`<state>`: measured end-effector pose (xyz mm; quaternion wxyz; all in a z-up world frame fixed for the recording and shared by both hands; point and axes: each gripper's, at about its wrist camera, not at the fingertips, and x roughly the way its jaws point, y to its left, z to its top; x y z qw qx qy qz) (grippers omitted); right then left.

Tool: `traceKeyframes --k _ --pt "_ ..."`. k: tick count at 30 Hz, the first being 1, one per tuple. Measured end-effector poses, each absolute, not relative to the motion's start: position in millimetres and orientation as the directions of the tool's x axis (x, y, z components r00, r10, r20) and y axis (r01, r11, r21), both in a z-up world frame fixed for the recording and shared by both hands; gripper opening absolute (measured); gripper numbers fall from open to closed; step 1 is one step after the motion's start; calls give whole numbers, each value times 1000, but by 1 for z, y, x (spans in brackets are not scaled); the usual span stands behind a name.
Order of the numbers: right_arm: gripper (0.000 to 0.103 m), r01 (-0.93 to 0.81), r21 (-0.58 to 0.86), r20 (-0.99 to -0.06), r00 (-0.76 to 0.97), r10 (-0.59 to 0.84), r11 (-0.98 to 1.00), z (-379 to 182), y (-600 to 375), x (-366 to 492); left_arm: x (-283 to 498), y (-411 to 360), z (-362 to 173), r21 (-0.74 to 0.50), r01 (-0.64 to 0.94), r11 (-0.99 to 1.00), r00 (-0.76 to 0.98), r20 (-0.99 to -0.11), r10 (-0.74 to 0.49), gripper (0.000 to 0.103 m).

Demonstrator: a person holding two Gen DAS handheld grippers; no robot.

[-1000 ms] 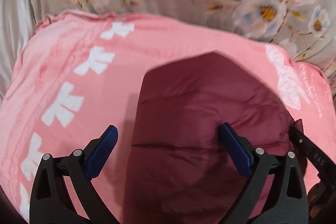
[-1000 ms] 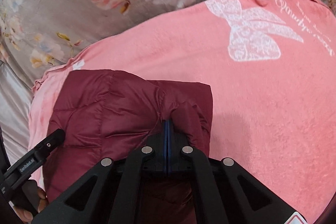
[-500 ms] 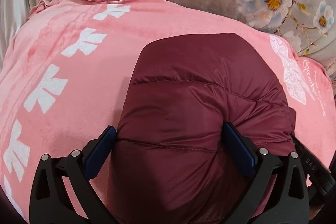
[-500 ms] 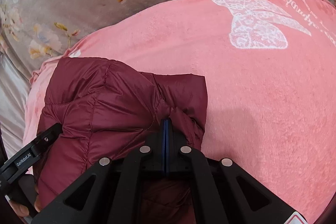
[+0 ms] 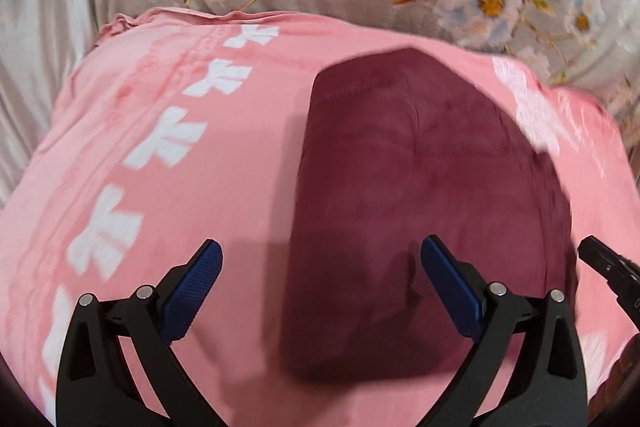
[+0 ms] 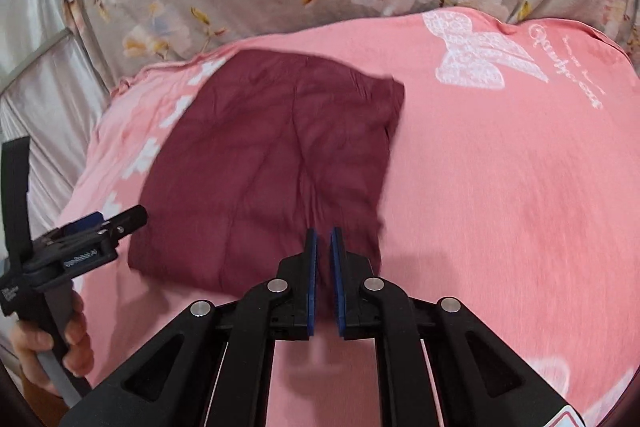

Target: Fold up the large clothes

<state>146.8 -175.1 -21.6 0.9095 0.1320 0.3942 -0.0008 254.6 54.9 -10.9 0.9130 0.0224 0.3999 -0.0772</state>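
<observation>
Lying folded into a compact block on the pink blanket (image 6: pixel 500 187), the maroon jacket (image 6: pixel 276 163) sits free of both tools. The left gripper (image 5: pixel 320 283) hangs above its near edge with blue pads spread wide — nothing between them. The right gripper (image 6: pixel 323 267) hovers at the near edge too, pads a narrow slit apart, empty.

Motion-blurred maroon jacket (image 5: pixel 424 211); pink blanket (image 6: pixel 500 187) cut off by frame edges.
</observation>
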Motion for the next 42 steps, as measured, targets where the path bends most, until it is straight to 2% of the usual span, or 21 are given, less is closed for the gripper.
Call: traceKeyframes --k 8,11,14,16,17,20,22,23,29,42 --pt "9 188 204 -780 624 44 961 -66 -175 115 201 67 -50 -15 167 986 623 -773 -117 97" --pt "10 189 209 -769 638 42 959 -64 -173 96 195 69 -66 2 135 991 617 -783 -83 97" --pt "17 166 161 -743 669 9 973 -60 -159 79 180 75 -65 -70 126 990 620 -773 -134 97" --pt "31 151 110 -718 695 -26 982 -62 -147 68 166 73 -64 -107 125 986 634 -756 -162 97" --pt "34 149 85 -709 703 -45 985 -64 -142 64 161 70 -64 -115 130 985 639 -750 -171 97" --pt "40 149 45 -697 713 -76 988 -65 -135 56 143 56 -68 -104 143 984 658 -733 -173 98" --pt "56 155 44 -685 724 -83 987 -63 -139 53 134 47 -72 -78 155 985 659 -735 -162 98" --pt "58 164 41 -683 724 -92 986 -63 -140 52 130 42 -75 -62 169 984 661 -733 -160 98" --pt "61 188 18 -702 702 -122 982 -70 -137 50 116 26 -78 55 173 983 712 -697 -87 98" --pt "62 184 -15 -698 702 -142 983 -71 -129 47 110 22 -77 107 136 985 745 -667 -30 98"
